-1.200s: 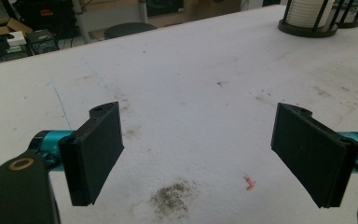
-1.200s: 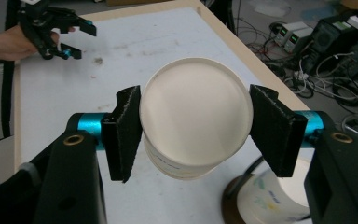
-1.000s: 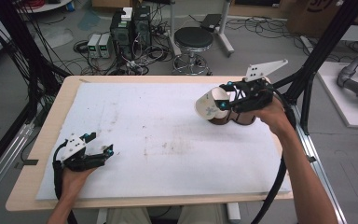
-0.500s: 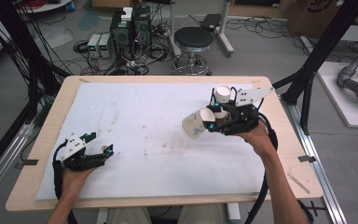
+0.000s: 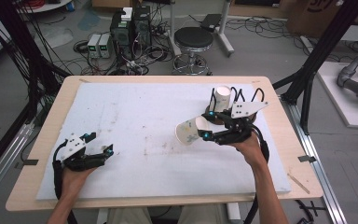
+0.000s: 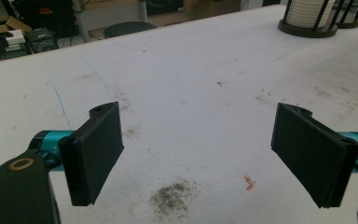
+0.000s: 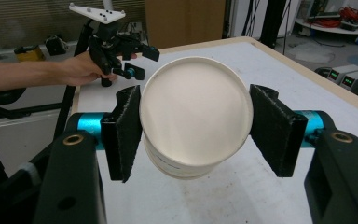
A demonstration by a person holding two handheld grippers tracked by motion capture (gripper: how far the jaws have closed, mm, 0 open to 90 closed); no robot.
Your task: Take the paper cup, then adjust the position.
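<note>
My right gripper [image 5: 206, 134] is shut on a white paper cup [image 5: 189, 132], held on its side above the white mat right of centre, its open end pointing left. In the right gripper view the cup's round base [image 7: 196, 112] faces the camera, squeezed between both black pads of my right gripper [image 7: 196, 122]. Behind it stands a dark rack with a stack of white cups [image 5: 222, 98], which the left gripper view has at its far right [image 6: 307, 16]. My left gripper [image 5: 103, 151] rests low at the front left, open [image 6: 200, 154], nothing between its jaws.
The white mat [image 5: 140, 116] covers a wooden table [image 5: 284, 135] and carries dirt smudges [image 6: 172, 198] and a small red mark [image 6: 248, 182]. A second dark rack [image 5: 256, 95] stands right of the cup stack. A stool [image 5: 193, 39] and electronics sit on the floor beyond.
My right gripper has carried the cup away from the rack, leftward and nearer the front edge, tipping it further onto its side. The left gripper stayed put.
</note>
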